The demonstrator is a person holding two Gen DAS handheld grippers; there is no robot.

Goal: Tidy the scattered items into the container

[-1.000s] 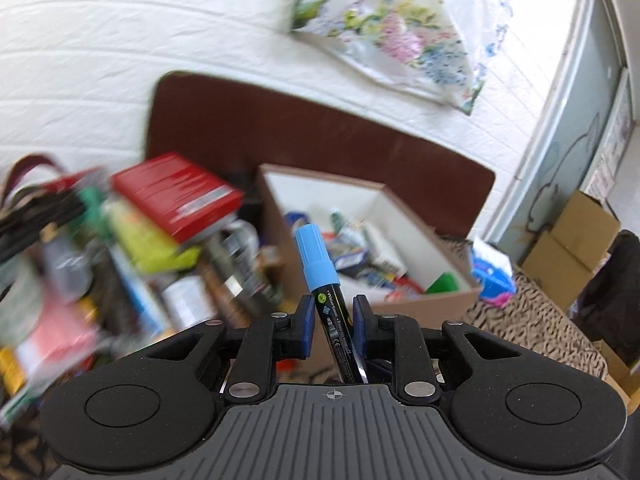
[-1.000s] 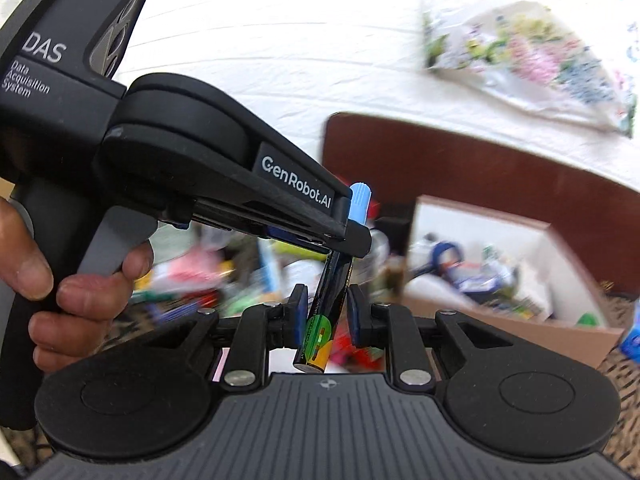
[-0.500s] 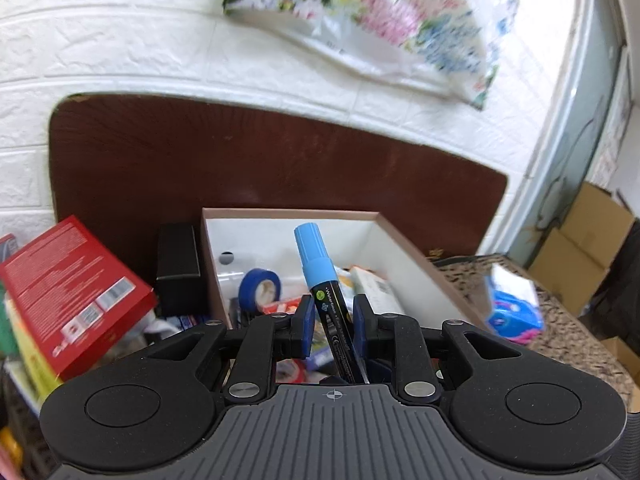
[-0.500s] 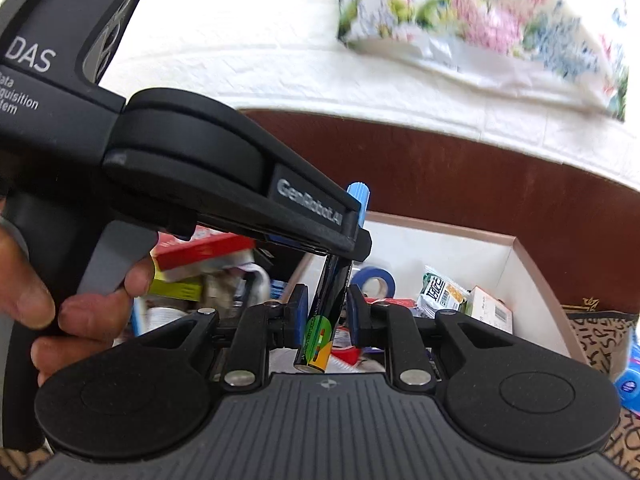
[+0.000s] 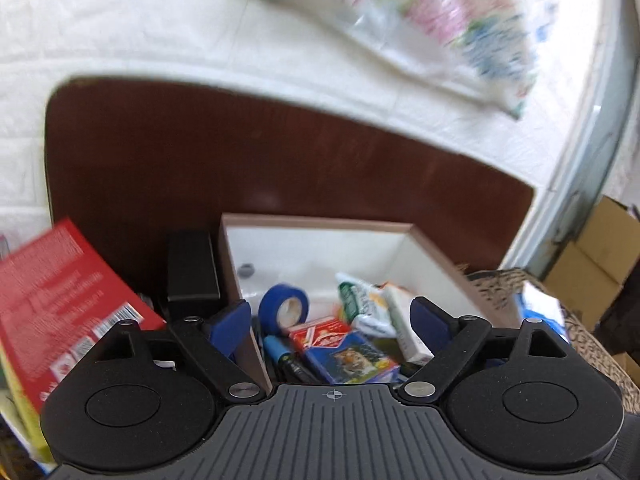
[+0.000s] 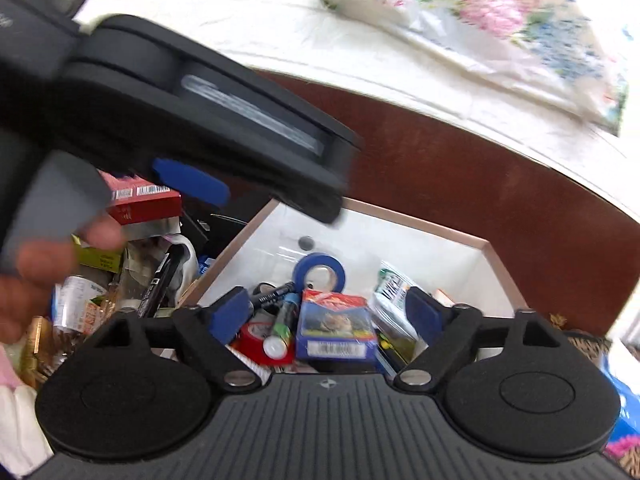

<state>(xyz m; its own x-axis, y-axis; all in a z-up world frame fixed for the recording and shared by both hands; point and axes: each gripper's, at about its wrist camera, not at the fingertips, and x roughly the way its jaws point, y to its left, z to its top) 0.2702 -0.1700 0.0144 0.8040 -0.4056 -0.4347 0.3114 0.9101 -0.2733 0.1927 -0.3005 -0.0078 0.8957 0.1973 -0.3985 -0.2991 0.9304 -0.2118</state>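
Biggest thing in both views is the dark brown board (image 5: 280, 168) propped against the white brick wall (image 5: 140, 32), with a flowery plastic bag (image 6: 500, 12) hanging higher up. In front of it sits the container (image 5: 320, 240), an open box with white insides and a brownish rim, already pretty full. Left of it there's a messy pile on the desk with a red box (image 5: 60, 304) leaning on top. The left gripper (image 5: 332, 320) is right over the near edge of the container, jaws just swung wide with nothing between them, and the right gripper (image 6: 324, 312) is the same deal, jaws just spread apart and empty. Inside the box: a blue card pack (image 6: 336, 328), a roll of blue tape (image 5: 284, 308), the blue-capped marker (image 5: 286, 360) lying near the left wall, and a green battery (image 6: 280, 332) resting on a red tape roll (image 6: 256, 340).
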